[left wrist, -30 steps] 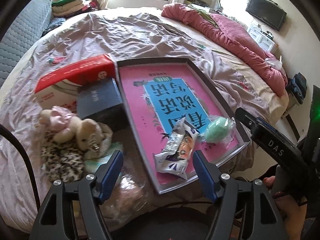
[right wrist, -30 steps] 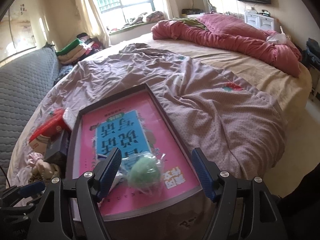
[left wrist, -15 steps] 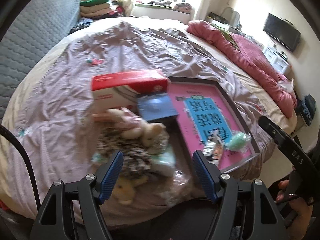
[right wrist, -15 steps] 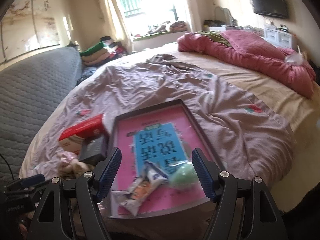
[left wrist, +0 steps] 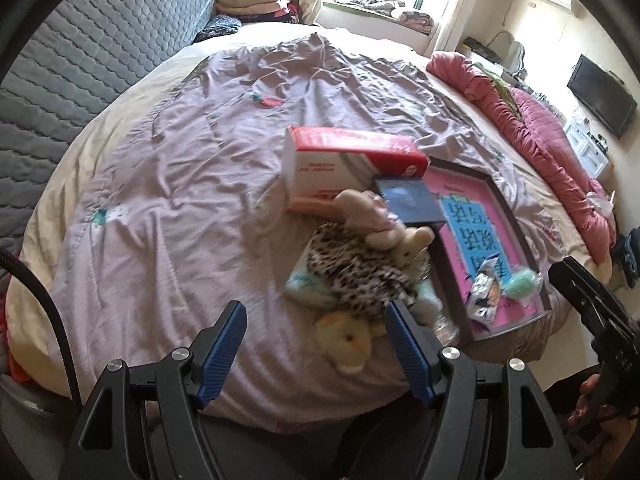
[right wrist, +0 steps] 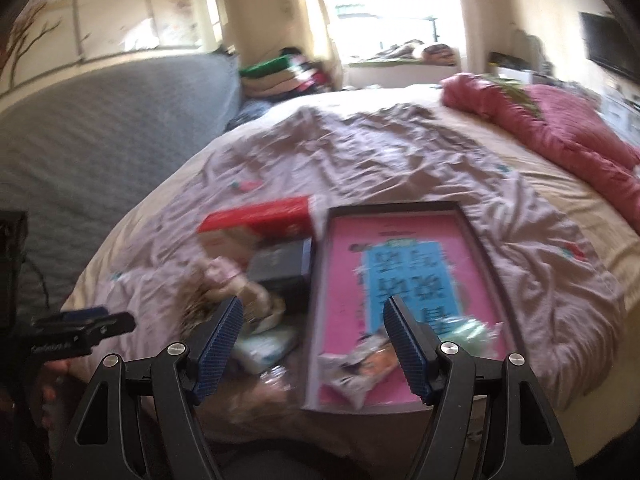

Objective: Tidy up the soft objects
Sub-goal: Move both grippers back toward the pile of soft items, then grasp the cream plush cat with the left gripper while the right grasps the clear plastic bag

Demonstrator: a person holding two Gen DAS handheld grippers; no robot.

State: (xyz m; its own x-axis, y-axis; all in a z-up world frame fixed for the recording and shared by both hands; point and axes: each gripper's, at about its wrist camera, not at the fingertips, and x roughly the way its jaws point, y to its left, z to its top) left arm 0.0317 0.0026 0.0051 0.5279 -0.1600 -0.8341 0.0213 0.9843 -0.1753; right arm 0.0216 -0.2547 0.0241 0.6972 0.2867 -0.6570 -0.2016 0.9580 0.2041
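Your left gripper [left wrist: 314, 344] is spread wide with nothing between its blue pads, hovering over bare mauve bedsheet [left wrist: 168, 216]. The pile of soft things lies just ahead of its right finger: a yellow plush [left wrist: 346, 342] nearest the tip, a leopard-print soft toy [left wrist: 356, 276] beyond it, and a cream and pink plush rabbit [left wrist: 380, 224] draped on top. A pale wipes packet [left wrist: 302, 286] sticks out from under the leopard fabric, and some crinkled clear plastic [left wrist: 444, 326] lies right by the pad.

Farther ahead of that pile stands a red and white box [left wrist: 348, 164], with a dark blue box [left wrist: 408, 200] against its right side. These two hard boxes hem the toys in from behind.

To the right of the pile sits the pink tray [left wrist: 496, 196], its dark rim touching or nearly touching the toys. In its near corner lie a snack packet [left wrist: 484, 292] and a green puff in clear wrap [left wrist: 522, 282], side by side.

Your right gripper [right wrist: 312, 332] is likewise open and empty. Its view is blurred. Its right finger overlaps the tray, with the snack packet just below the tip and the green puff just right of it. The toy pile sits behind its left finger. Between the two fingers are the dark box and the tray's left rim. A rolled pink quilt [right wrist: 560, 136] lies far ahead to the right, well clear.
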